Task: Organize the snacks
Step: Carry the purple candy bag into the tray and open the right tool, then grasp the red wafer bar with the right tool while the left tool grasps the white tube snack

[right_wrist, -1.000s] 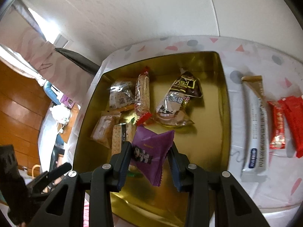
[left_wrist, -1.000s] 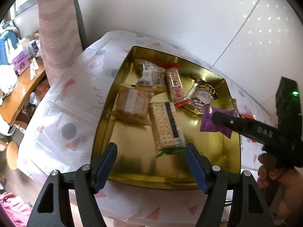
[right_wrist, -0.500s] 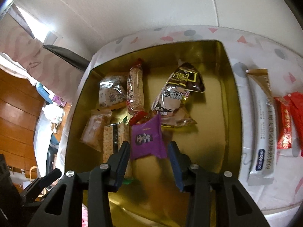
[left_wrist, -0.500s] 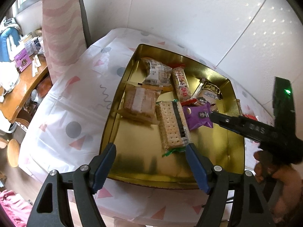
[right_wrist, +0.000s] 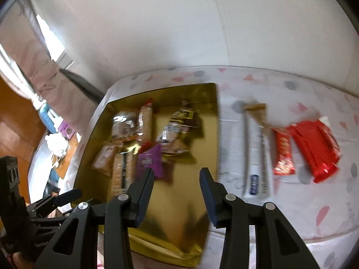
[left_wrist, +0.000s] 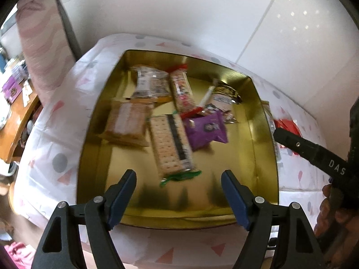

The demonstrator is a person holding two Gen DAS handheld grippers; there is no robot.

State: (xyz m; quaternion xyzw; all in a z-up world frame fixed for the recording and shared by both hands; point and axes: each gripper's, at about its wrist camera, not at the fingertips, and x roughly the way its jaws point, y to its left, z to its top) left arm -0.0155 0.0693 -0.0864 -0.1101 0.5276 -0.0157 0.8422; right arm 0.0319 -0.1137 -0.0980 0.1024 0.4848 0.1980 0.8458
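A golden tin stands on the table and holds several snacks. Among them a purple packet lies loose beside a long cracker pack. My left gripper hovers over the tin's near end, its jaws opening with nothing between them. My right gripper is open and empty above the tin, and the purple packet lies just beyond its left finger. One right finger reaches in from the right. Outside the tin lie a white-and-gold stick, a small red bar and a large red packet.
The tablecloth is white with pink triangles and grey dots. A white wall stands close behind the table. A pink curtain and a cluttered wooden desk are off the left edge. A hand holds the right gripper.
The right gripper let go of the purple packet, which now lies in the tin, and drew back toward the right. The left gripper's jaws spread a little wider.
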